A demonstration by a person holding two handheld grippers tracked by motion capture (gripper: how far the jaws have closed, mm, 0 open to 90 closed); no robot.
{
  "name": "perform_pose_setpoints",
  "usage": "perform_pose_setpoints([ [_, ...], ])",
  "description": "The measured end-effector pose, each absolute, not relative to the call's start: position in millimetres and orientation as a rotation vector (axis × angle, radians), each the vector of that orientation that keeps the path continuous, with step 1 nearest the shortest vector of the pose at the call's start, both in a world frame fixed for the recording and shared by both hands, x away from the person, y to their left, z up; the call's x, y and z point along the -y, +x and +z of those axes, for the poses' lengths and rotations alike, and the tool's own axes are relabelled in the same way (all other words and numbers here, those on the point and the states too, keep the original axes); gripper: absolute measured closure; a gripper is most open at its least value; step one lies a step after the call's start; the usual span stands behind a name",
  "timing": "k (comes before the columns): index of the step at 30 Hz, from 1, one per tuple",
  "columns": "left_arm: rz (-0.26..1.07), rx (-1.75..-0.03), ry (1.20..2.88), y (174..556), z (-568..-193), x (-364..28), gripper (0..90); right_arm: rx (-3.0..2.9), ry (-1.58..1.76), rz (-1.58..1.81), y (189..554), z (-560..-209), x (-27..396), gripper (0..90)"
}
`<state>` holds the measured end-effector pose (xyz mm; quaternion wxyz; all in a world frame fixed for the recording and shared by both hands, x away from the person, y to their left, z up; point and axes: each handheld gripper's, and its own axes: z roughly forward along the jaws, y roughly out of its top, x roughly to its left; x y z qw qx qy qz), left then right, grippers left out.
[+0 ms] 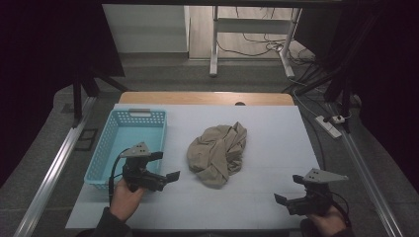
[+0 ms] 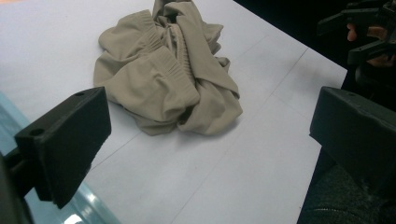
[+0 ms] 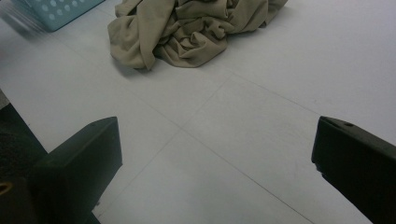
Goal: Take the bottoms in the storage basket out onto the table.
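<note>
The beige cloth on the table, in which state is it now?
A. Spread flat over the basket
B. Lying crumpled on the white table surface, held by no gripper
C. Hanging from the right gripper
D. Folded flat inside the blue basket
B: the beige cloth lies bunched on the table, beside the blue basket, apart from both open grippers.

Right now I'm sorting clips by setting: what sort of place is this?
Probably a lab recording bench, not a home: a white-covered table edged by metal rails, dark curtains, a power strip with cables on the floor.
</note>
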<state>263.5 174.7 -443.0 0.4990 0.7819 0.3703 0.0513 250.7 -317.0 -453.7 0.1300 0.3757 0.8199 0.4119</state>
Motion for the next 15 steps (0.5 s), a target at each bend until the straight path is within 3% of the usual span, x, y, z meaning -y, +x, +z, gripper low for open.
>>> perform_pose_setpoints([
  [15,0.134,-0.925,1.881,252.6,-445.0,-186.9,0.0,-2.383,1.092,1.194,250.8,-453.6,317.0,1.4],
])
